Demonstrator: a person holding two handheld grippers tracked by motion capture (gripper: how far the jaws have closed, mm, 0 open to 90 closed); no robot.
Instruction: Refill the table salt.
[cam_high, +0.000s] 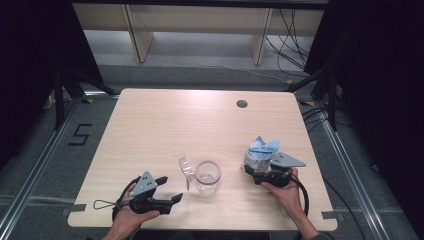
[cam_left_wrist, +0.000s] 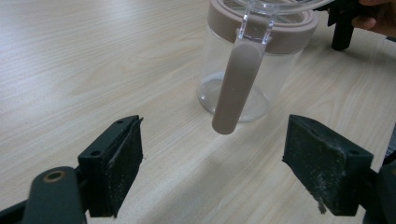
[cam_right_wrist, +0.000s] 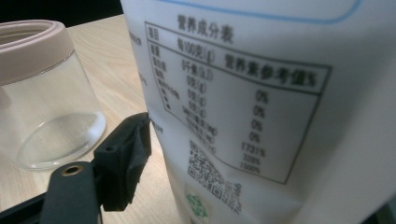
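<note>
A clear glass jar (cam_high: 207, 176) with a dusty-pink rim stands near the table's front middle, its hinged lid (cam_high: 186, 169) flipped up on the left. My left gripper (cam_high: 170, 188) sits left of it, open; in the left gripper view the jar (cam_left_wrist: 247, 70) and its pink clasp strap (cam_left_wrist: 238, 79) lie just ahead of the empty gap (cam_left_wrist: 212, 158). My right gripper (cam_high: 255, 172) reaches around a white and blue bag (cam_high: 261, 152) standing right of the jar. In the right gripper view the bag (cam_right_wrist: 261, 116) hides one jaw; the other pad (cam_right_wrist: 126, 158) meets its edge without denting it.
The light wooden table (cam_high: 150, 125) has a round cable hole (cam_high: 242, 104) at the back right. Black frames and cables flank the table on both sides. A hand holds the right gripper (cam_left_wrist: 343, 28) beyond the jar in the left gripper view.
</note>
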